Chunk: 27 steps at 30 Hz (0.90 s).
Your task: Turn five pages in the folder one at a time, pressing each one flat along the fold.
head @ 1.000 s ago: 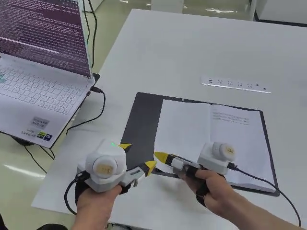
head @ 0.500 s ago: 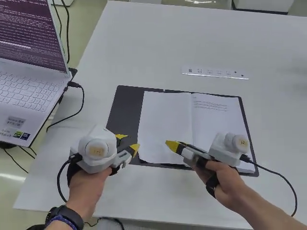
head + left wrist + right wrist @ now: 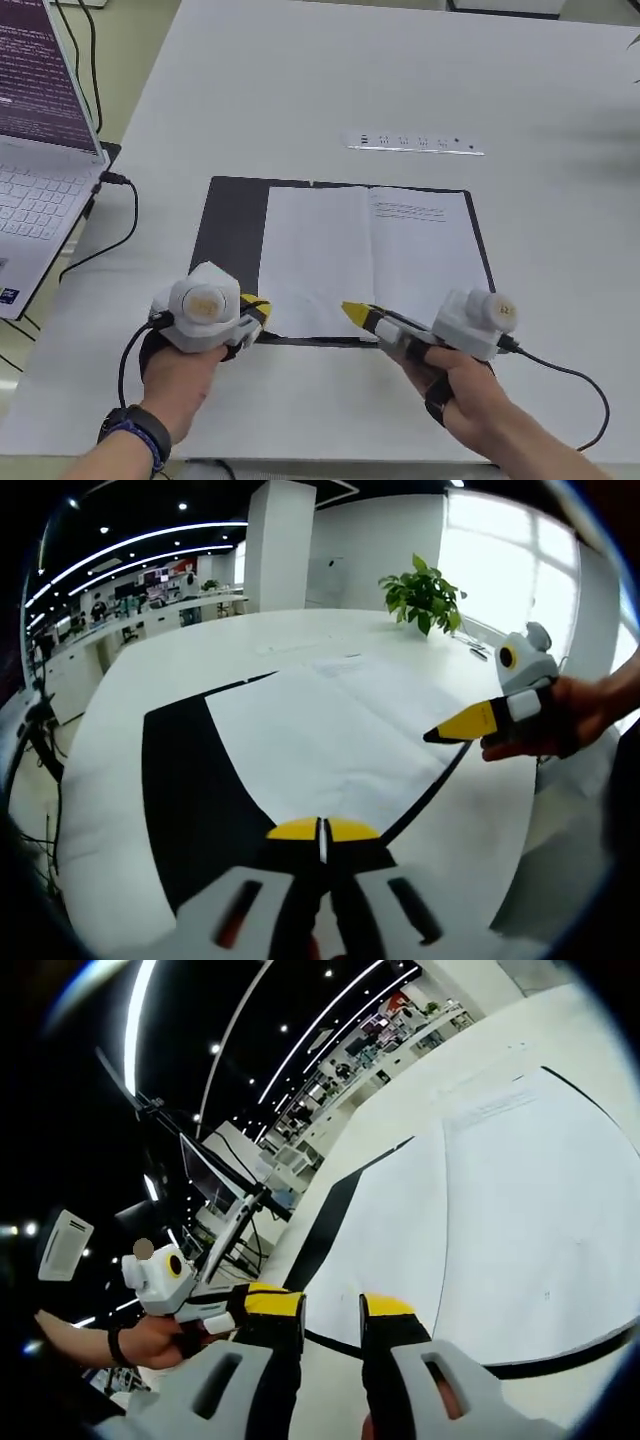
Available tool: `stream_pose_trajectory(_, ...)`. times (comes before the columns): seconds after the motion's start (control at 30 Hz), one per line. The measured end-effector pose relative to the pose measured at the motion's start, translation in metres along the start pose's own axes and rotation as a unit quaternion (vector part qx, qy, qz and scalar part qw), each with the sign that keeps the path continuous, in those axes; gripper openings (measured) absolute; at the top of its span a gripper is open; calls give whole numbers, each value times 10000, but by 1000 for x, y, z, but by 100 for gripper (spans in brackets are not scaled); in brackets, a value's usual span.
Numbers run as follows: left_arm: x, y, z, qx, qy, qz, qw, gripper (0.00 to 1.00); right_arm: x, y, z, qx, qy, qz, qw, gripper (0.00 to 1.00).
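- The folder (image 3: 230,235) lies open and flat on the white table (image 3: 560,300) — black cover bare on its left side, white pages (image 3: 320,255) across the middle and right.
- My left gripper (image 3: 257,306) is at the folder's near edge, by the near-left corner of the pages. Its jaws are pressed together with nothing between them.
- My right gripper (image 3: 352,312) is at the folder's near edge, close to the fold — jaws parted, empty.
- A power strip (image 3: 415,143) lies beyond the folder's far edge.
- A laptop (image 3: 30,150) sits well off to the folder's left.
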State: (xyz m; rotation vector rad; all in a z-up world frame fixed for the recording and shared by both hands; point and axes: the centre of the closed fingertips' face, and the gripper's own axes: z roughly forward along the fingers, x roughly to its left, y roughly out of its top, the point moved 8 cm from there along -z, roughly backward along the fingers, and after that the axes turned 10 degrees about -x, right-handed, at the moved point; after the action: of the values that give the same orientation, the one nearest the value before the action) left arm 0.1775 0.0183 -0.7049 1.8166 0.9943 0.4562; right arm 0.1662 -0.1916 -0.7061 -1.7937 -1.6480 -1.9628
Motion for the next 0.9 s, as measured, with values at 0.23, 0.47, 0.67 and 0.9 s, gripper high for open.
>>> stream_pose_trajectory(0.23,0,-15,10,320,-26,-26,9995,0,-4,-3,-4,49,-50,-27,10000,18)
stream_pose_trajectory(0.47,4,-30,5,501,142,-222,9984,0,-10,-2,-2,132,-79,-98,9998,16)
stream_pose_trajectory(0.67,5,-31,9,493,182,-278,9982,0,-16,2,4,231,-49,-167,9996,14)
stream_pose_trajectory(0.9,5,-30,6,472,188,-286,9983,0,-29,24,20,170,-72,-254,9995,10)
